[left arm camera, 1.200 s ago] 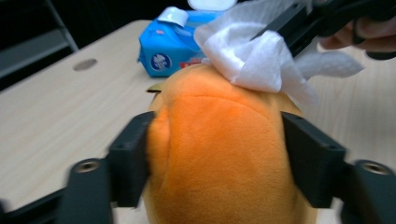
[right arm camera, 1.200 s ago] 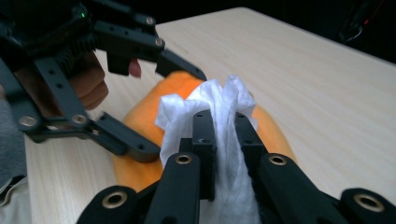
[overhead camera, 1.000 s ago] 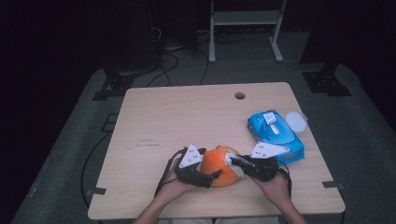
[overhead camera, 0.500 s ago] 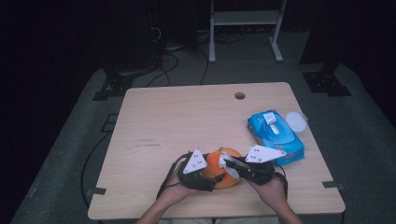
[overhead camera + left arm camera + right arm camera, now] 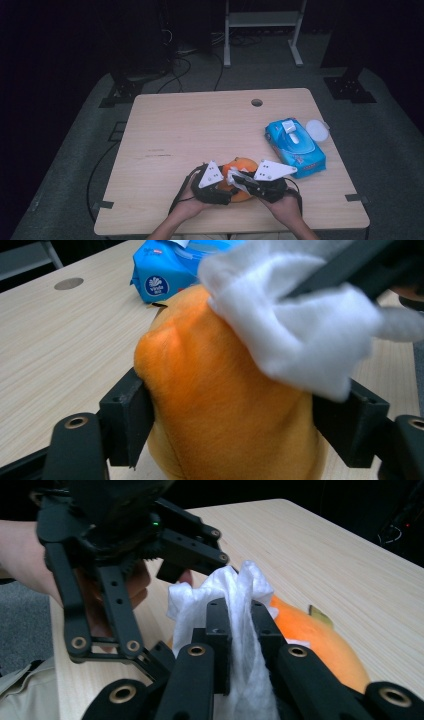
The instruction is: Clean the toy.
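An orange, soft-looking rounded thing [image 5: 244, 164] lies near the table's front edge. My left gripper [image 5: 231, 193] comes at it from the left. Its jaws have just been closing with the orange thing [image 5: 215, 405] between them, and both pads now press its sides. My right gripper [image 5: 238, 179] comes in from the right, shut on a crumpled white wipe [image 5: 235, 590]. The wipe [image 5: 300, 335] rests on the top of the orange thing [image 5: 310, 635]. A hand holds each gripper from below.
A blue pack of wet wipes [image 5: 295, 147] lies to the right of the grippers, with a round white lid [image 5: 317, 130] beside it at the table's right edge. The wooden table [image 5: 200, 125] has a cable hole [image 5: 256, 102] at the back. A metal frame stands on the floor behind.
The left gripper's jaws have narrowed onto the orange thing. The right gripper with the wipe has shifted slightly over its top.
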The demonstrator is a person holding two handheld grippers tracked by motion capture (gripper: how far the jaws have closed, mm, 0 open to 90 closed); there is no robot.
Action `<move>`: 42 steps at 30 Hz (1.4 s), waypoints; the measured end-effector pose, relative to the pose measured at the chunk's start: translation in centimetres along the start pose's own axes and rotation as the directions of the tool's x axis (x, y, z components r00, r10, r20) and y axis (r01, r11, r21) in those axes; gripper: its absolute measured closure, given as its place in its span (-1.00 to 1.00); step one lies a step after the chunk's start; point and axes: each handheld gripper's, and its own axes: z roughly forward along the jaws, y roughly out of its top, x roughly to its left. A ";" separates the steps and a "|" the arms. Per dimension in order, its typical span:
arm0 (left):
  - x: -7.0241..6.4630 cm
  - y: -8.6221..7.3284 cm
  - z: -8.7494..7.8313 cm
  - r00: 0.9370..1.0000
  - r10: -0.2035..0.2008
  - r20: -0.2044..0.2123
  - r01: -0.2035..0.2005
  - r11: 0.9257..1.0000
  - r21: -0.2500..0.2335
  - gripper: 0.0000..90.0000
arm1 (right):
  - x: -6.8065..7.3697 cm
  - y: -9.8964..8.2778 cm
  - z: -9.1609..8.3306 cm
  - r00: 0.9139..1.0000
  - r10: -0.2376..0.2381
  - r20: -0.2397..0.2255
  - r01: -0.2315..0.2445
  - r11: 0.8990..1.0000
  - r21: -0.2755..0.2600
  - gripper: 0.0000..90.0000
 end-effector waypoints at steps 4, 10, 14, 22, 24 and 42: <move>0.0 -0.1 0.0 1.000 0.017 0.014 -0.017 1.000 -0.010 -0.45 | -2.0 -0.6 -1.0 0.996 0.053 0.077 -0.053 0.999 -0.003 0.81; -0.4 0.0 0.1 0.998 0.054 0.014 -0.054 0.999 -0.005 -0.45 | -2.1 -0.9 -1.1 0.995 0.088 0.056 -0.087 0.996 -0.011 0.81; -0.4 -0.1 -0.1 0.998 0.057 0.013 -0.057 0.998 -0.004 -0.45 | -1.0 -0.1 -0.6 0.999 0.037 0.021 -0.037 0.999 -0.007 0.81; 0.3 0.1 -0.3 0.997 -0.013 0.072 0.014 1.000 -0.009 -0.65 | -2.9 -1.6 -1.3 0.991 0.132 0.030 -0.133 0.991 0.011 0.81; 0.8 -0.1 -0.2 0.990 -0.085 0.112 0.085 0.996 0.002 -0.77 | -2.3 -1.7 -1.2 0.990 0.142 -0.007 -0.142 0.990 0.013 0.81; -0.3 0.3 -0.3 0.995 0.095 0.039 -0.094 0.995 -0.025 -0.57 | -3.6 -1.9 -1.3 0.986 0.159 0.046 -0.159 0.987 0.015 0.81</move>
